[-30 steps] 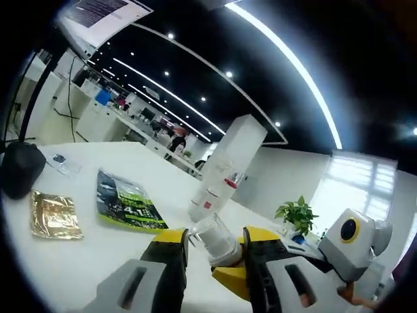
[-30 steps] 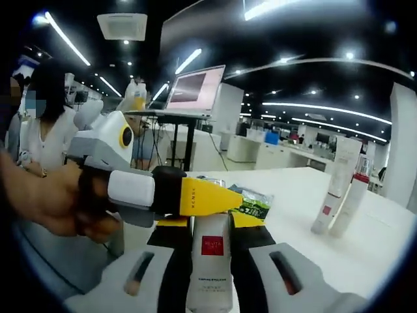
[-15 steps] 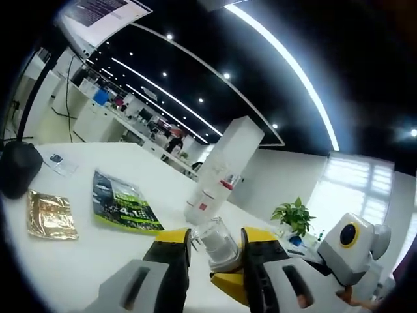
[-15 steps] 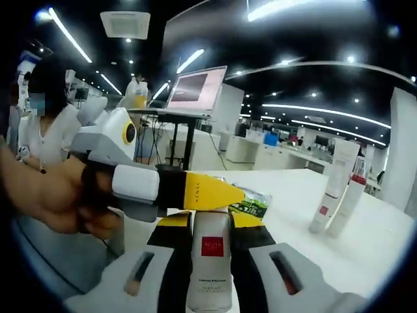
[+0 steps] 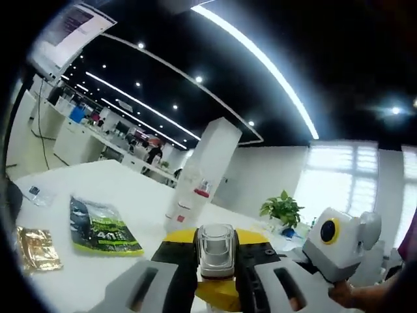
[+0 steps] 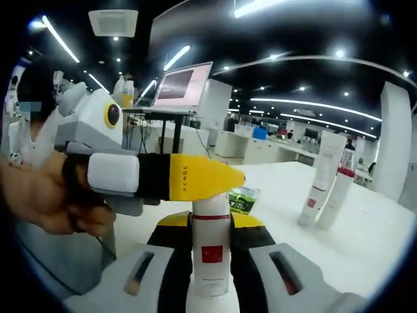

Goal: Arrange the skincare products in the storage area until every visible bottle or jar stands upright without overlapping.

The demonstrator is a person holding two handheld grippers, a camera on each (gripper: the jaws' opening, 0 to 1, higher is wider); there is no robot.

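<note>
A white plastic bottle with a red square label (image 6: 210,257) is clamped between the black and yellow jaws of the right gripper (image 6: 210,244) in the right gripper view. Its long axis is seen running up the picture along the jaws, its neck ringed by a thin red band and pointing away from the camera. The neck end is crossed by the yellow jaw tip of the left gripper (image 6: 225,181), which enters from the left, held by a person's hand (image 6: 39,195).

In the left gripper view, a clear faceted cap over a white body, the bottle's top end (image 5: 215,246), is gripped between the left gripper's (image 5: 215,264) own jaws, closed on it from both sides. The right gripper (image 5: 293,274) is seen below and to the right.

On the white table top (image 6: 365,241), a tall white tube (image 6: 320,176) and a slimmer clear-capped bottle with a red collar (image 6: 337,192) stand upright, touching or just beside each other, well apart from the held bottle. The contents of these containers cannot be told. A green and black printed sachet (image 5: 101,228) lies flat, with a gold foil packet (image 5: 36,248) near it. A small clear packet (image 5: 34,193) lies beyond. A potted green plant (image 5: 280,212) stands at the far table edge. An open laptop on a stand (image 6: 179,88) is seen behind the left gripper.
</note>
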